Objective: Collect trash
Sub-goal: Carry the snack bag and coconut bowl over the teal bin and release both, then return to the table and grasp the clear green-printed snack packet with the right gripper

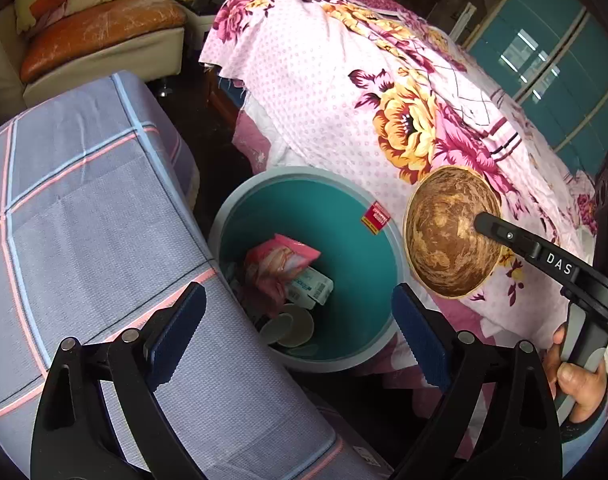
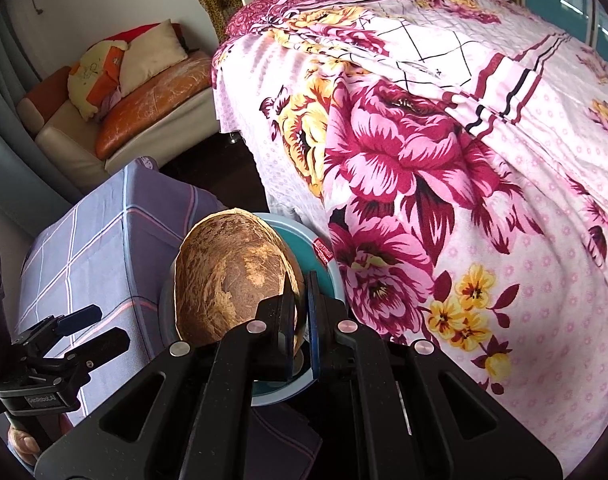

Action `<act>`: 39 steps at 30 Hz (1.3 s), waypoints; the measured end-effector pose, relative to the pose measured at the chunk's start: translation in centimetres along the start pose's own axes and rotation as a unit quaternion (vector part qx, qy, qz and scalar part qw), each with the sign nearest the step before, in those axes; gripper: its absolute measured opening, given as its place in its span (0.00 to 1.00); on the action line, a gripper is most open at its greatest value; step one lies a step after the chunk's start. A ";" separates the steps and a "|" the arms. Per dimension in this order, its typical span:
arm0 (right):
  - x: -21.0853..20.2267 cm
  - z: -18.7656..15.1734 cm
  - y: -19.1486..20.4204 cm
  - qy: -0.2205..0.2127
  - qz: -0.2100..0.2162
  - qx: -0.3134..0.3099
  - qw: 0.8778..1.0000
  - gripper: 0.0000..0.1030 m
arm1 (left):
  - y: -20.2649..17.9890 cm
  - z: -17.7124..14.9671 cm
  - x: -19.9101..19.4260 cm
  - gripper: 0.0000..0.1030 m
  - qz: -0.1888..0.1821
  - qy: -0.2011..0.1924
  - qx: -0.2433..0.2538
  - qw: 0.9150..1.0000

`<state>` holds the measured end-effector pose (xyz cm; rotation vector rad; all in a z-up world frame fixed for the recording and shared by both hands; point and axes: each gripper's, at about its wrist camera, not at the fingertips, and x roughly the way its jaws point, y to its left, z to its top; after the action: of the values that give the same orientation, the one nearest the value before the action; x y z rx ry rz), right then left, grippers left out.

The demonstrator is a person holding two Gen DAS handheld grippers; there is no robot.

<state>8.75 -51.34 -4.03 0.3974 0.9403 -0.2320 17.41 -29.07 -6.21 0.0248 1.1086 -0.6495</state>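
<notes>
Trash lay in the teal bin point(image 1: 356, 248): a pink packet point(image 1: 281, 258), a white carton point(image 1: 312, 290) and pale round lids point(image 1: 291, 326) at the bottom. The left gripper point(image 1: 299, 320) hung over the bin's near rim, its blue pads point(image 1: 179, 326) spread wide with nothing between them. To the right, the right gripper point(image 2: 301, 308) was clamped on the rim of a brown coconut shell point(image 2: 231, 280), held just beside the bin's right edge, in front of the floral bedspread point(image 1: 328, 88). A checked grey cloth point(image 1: 83, 220) covered furniture to the left
</notes>
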 end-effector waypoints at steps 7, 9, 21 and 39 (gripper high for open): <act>1.8 -0.4 0.8 0.021 -0.004 -0.005 1.000 0.06 | 1.1 -1.2 -1.1 0.92 0.021 -0.005 0.005 1.000; 2.6 -0.5 1.1 0.030 -0.005 -0.005 1.000 0.06 | 1.7 -1.6 -1.5 0.92 0.027 -0.005 0.005 1.000; 7.0 -0.7 4.3 0.078 0.007 -0.017 0.997 0.17 | 6.0 -3.5 -3.6 0.93 0.034 0.000 -0.034 0.999; 2.1 -0.8 9.4 0.060 0.015 -0.057 0.996 0.75 | 8.5 -5.1 -7.2 0.93 0.022 -0.019 -0.068 0.997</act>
<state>12.81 -42.59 -4.01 0.3225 1.0596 -0.1265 15.43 -17.00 -5.12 -0.0792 1.1092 -0.5329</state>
